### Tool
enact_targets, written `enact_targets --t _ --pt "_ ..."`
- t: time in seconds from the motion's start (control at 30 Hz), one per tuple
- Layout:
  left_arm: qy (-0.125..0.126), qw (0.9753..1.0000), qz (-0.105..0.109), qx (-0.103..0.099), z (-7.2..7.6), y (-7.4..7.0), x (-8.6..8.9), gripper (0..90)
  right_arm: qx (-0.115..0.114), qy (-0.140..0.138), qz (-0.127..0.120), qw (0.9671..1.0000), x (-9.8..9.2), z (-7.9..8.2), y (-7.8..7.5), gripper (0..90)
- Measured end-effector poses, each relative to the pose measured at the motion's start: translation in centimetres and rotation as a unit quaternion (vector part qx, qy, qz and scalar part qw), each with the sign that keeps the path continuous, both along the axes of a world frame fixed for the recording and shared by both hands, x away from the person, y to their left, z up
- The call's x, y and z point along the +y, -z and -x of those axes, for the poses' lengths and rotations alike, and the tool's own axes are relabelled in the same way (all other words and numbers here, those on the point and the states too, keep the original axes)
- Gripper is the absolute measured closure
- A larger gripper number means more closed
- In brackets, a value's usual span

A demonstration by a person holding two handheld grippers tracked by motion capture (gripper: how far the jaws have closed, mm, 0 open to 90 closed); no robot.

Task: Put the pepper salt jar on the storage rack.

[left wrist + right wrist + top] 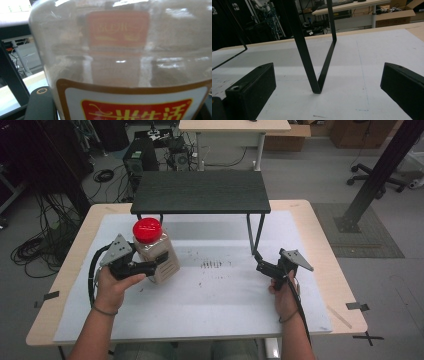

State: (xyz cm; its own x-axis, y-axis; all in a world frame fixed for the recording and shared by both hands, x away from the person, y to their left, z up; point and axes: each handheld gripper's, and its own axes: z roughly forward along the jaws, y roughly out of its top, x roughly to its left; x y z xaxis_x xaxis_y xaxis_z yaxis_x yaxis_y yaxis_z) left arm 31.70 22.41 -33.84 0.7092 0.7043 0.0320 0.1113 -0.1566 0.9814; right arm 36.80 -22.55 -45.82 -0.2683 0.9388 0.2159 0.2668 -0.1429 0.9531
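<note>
Red-lidded jar (155,251) clamped in left gripper (150,265) near shelf (200,191) edge; right gripper (260,262) jaws released.

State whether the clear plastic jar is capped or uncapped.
Capped: the clear plastic jar wears its round red lid on top, in the left tool.

High view down over the table (310,220); gripper views low, close, facing the shelf (200,190).

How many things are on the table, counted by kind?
Jar: 1
Shelf: 1
Tools: 2, left and right
Total: 4
</note>
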Motion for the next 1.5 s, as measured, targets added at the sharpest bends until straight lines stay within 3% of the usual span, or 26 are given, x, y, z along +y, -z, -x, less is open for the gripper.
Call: enact_targets --t 0.4,0.9,1.2,1.5 --pt "0.010 0.9999 0.012 -0.006 0.8 -5.5 -1.1 26.7 0.001 0.000 -0.002 1.0000 0.0 0.0 0.0 0.0" --pt "0.005 0.9992 0.023 -0.033 0.7 -11.8 -1.8 26.8 0.002 0.001 -0.003 1.0000 -0.1 0.0 0.0 0.0" --pt "0.002 0.9991 0.021 -0.037 -0.1 -14.3 -2.3 26.8 0.002 0.002 -0.004 1.0000 -0.1 0.0 0.0 0.0" --pt "-0.003 0.9993 0.019 -0.032 -1.5 -15.6 -2.7 26.8 0.004 0.004 -0.008 1.0000 -0.2 0.0 0.0 0.0"
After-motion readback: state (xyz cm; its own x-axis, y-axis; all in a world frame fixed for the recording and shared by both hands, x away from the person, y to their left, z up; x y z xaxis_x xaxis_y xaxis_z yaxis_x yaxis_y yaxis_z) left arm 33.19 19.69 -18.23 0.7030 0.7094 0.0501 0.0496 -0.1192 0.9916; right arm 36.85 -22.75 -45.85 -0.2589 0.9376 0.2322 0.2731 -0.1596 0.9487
